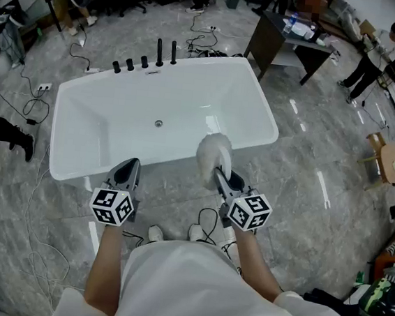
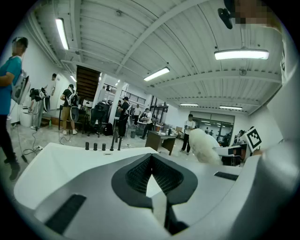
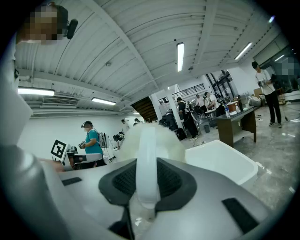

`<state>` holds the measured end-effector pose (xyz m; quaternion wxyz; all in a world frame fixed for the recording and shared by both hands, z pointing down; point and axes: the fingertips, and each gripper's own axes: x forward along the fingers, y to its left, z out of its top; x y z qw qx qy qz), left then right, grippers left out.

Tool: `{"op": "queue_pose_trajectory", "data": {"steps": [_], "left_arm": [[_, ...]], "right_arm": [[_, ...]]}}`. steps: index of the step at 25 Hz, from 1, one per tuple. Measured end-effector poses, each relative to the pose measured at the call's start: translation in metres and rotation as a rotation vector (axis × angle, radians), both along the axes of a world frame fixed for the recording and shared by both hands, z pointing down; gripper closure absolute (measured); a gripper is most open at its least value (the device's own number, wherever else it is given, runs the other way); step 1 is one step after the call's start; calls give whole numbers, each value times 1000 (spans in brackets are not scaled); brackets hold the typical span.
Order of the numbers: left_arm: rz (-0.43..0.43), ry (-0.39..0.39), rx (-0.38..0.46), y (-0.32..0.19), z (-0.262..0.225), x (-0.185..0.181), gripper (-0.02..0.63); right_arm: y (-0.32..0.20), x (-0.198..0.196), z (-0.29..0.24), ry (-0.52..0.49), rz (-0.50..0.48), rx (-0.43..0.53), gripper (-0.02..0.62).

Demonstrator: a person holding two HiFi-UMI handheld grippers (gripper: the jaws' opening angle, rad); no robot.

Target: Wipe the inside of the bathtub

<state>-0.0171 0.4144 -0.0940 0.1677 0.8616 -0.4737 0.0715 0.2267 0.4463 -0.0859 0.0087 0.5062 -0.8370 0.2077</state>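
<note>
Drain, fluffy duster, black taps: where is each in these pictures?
Drain [image 1: 158,123], head view, middle of the metal ring.
Duster [image 1: 213,152], head view, its fluffy white head.
Taps [image 1: 159,51], head view, shaft of a tall one.

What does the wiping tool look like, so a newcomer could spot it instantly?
Find the big white bathtub on the grey floor. At its near rim, towards the right, the right gripper clamps the handle of a fluffy white duster. It is the only fuzzy thing there; the left gripper beside it is shut on nothing.
</note>
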Motion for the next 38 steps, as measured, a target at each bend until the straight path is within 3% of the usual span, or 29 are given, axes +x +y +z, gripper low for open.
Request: {"op": "queue_pose_trajectory", "data": {"steps": [13, 30, 38], "left_arm": [[34, -10, -2, 4, 0, -12, 597], [54, -9, -19, 15, 17, -91, 597], [116, 20, -35, 19, 27, -95, 597]], "right_arm": [[6, -20, 0, -20, 11, -10, 502], [16, -25, 4, -30, 181, -19, 502], [31, -41, 6, -8, 215, -36, 502]]}}
